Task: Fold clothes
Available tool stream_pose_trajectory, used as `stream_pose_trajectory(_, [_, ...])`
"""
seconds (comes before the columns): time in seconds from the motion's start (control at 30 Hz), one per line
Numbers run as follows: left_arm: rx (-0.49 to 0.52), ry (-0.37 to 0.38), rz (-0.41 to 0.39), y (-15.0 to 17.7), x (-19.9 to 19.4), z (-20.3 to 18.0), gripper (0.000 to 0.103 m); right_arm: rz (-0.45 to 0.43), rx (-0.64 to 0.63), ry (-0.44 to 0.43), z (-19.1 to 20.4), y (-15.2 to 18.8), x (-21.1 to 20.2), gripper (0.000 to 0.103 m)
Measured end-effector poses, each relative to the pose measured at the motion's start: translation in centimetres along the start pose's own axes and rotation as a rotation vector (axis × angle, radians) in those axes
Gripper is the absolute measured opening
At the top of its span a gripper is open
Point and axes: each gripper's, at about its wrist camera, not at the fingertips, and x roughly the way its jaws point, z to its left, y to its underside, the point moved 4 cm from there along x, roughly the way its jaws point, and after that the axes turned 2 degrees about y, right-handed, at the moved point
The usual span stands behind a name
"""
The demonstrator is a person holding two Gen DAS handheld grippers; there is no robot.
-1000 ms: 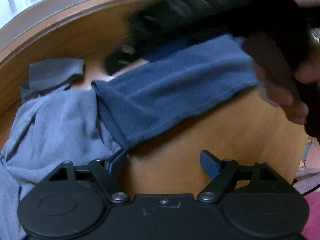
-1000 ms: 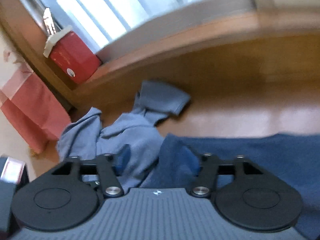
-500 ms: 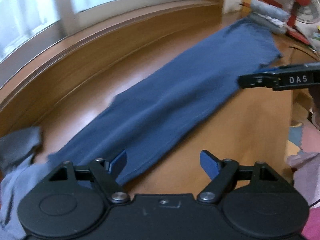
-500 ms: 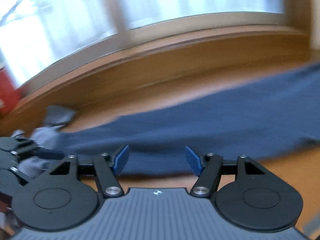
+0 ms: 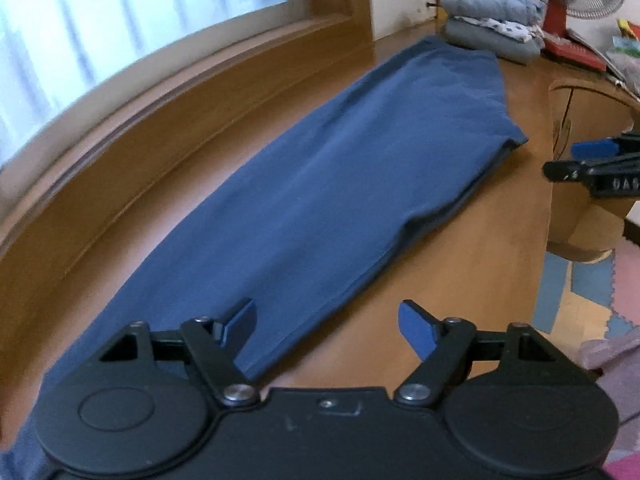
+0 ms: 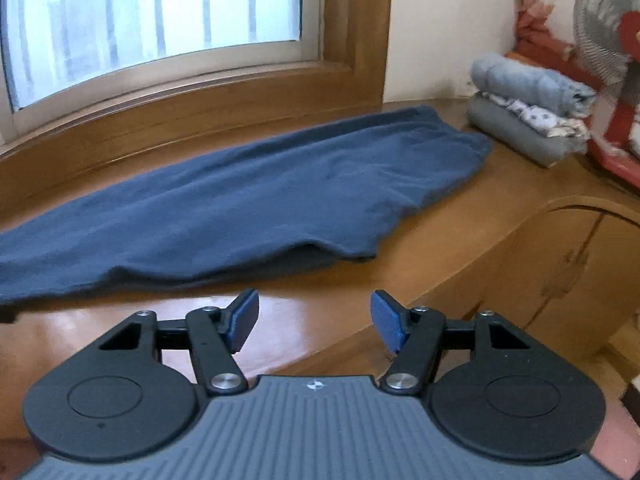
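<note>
Daylight comes through the window at about eleven o'clock in both views, blown out to pale white, and it leaves a soft glare on the wooden top in the right view. The left view is lightly smeared, most at its ten o'clock edge. Fisheye bending curves the sill, and the corners go dark.

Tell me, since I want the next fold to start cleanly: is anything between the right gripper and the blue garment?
Nothing visible. The right gripper, jaws open and empty, faces the blue garment across bare wooden surface. The folded stack sits beyond the garment's far end, out of the way.
</note>
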Motion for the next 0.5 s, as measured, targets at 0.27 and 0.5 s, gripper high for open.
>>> stream_pose_trajectory(0.27, [0.032,-0.042,0.008,-3.7,2.8,-2.7,0.076,-0.010,-0.258,0.009,0.5,-0.6,2.1,0.065])
stream_pose_trajectory(0.5, [0.038,0.018,-0.042,-5.1,4.2,-2.6,0.076,-0.015,-0.305,0.105,-0.6,-1.3,4.3,0.065])
